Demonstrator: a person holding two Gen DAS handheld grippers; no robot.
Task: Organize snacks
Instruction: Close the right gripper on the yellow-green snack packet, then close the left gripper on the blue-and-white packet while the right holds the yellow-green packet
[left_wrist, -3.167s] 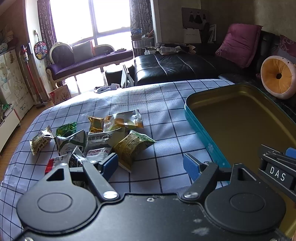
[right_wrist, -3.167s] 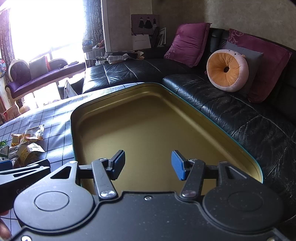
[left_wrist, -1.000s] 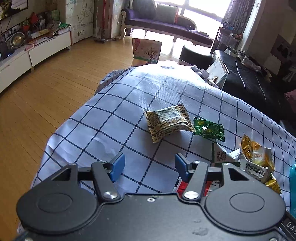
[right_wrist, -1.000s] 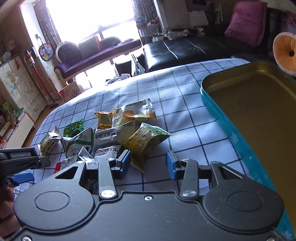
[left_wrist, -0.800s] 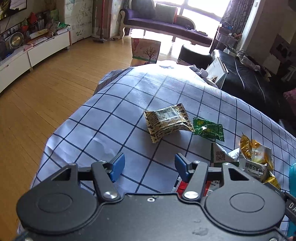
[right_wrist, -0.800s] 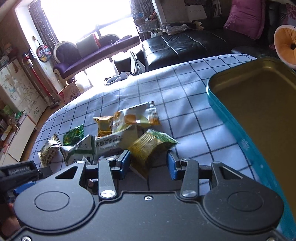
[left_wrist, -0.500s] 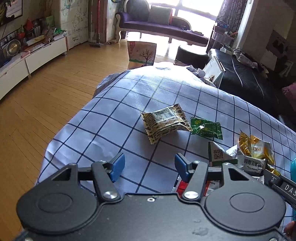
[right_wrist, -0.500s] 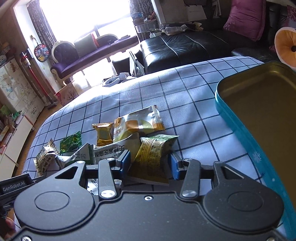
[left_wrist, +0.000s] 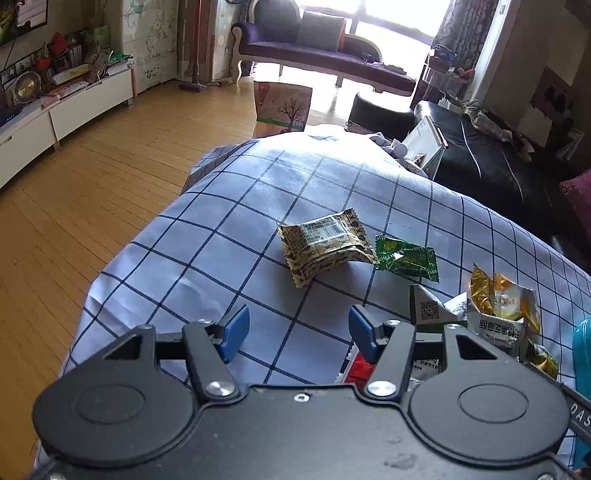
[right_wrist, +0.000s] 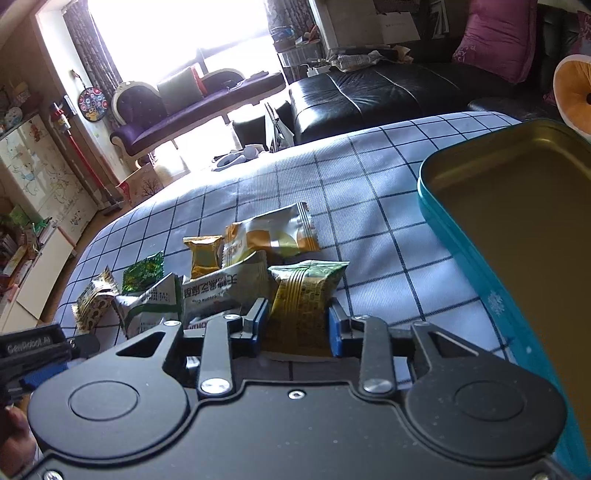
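Observation:
Several snack packets lie in a loose pile on the blue checked cloth. My right gripper has its blue pads against both sides of a yellow-green packet. An orange-white packet and a small gold one lie behind it. The teal tin with a gold inside stands at the right. My left gripper is open and empty above the cloth, short of a patterned olive packet and a green packet.
The cloth's near-left edge drops to a wooden floor. A black leather sofa lies beyond the table. The left gripper's body shows at the lower left of the right wrist view.
My right gripper has moved forward onto the yellow-green packet and its pads have closed in against it. My left gripper has held nearly still, open.

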